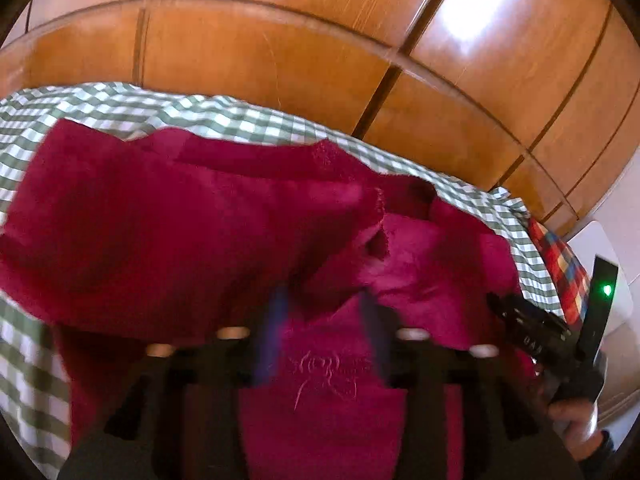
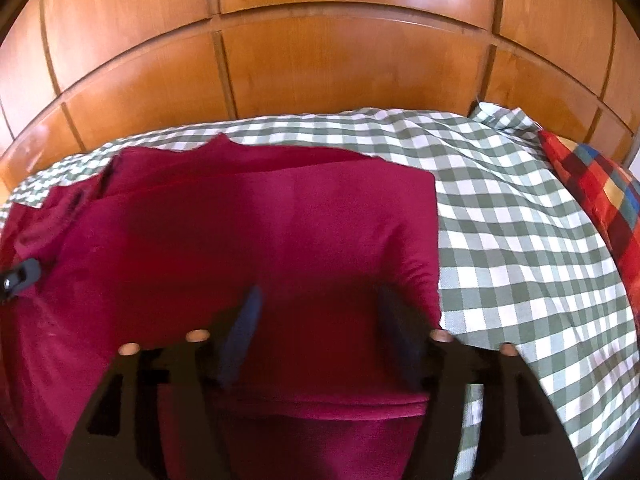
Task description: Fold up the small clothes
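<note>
We had the red garment [image 2: 248, 232] doubled over on the checked sheet [image 2: 520, 240] — edges ragged, more folds left; left gripper [image 1: 326, 312] and right gripper [image 2: 320, 312] both spread, holding nothing.

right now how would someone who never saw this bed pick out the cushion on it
Start at the wooden panelled wall, then drop to the green and white checked bedspread below it. At the bedspread's far right edge lies the cushion, the only thing in bright red, orange, yellow and blue plaid, unlike the plain crimson garment.
</note>
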{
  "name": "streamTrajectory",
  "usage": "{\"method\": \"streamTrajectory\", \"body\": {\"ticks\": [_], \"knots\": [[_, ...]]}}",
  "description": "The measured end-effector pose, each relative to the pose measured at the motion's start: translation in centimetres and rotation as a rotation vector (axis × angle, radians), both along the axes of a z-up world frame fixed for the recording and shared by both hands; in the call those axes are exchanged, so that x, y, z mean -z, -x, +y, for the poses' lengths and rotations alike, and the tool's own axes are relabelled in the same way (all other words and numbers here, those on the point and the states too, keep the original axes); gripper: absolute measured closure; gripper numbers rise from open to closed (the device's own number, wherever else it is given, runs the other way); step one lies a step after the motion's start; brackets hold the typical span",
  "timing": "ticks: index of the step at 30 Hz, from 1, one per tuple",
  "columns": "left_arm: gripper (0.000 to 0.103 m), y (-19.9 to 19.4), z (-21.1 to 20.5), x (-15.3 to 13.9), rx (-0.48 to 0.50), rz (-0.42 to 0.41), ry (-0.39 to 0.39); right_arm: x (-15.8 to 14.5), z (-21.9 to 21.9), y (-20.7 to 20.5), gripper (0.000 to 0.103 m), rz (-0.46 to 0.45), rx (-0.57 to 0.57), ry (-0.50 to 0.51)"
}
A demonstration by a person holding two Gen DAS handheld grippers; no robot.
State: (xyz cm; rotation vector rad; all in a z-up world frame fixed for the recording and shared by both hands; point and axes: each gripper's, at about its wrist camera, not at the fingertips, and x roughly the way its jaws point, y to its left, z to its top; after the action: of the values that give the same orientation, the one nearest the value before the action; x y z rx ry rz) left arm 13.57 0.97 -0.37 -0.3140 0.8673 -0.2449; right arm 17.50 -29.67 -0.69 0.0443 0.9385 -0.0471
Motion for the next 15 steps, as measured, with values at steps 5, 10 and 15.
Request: {"method": "streamTrajectory", "body": {"ticks": [5, 10, 15], "knots": [[0.053, 3.0, 1.5, -0.7, 0.002, -0.042, -0.023, -3.0, 3.1, -0.3, 0.035, -0.015, -0.118, -0.279], [0.053, 5.3, 3.2, 0.7, -0.032, -0.024, -0.046, -1.9, 9.0, -2.7, 0.036, 0.113, -0.249, -0.531], [0.054, 5.0, 6.0, 2.2, -0.127, 0.024, -0.001, -0.2, 14.8, -4.5, 0.081, 0.202, -0.317, -0.456]]}}
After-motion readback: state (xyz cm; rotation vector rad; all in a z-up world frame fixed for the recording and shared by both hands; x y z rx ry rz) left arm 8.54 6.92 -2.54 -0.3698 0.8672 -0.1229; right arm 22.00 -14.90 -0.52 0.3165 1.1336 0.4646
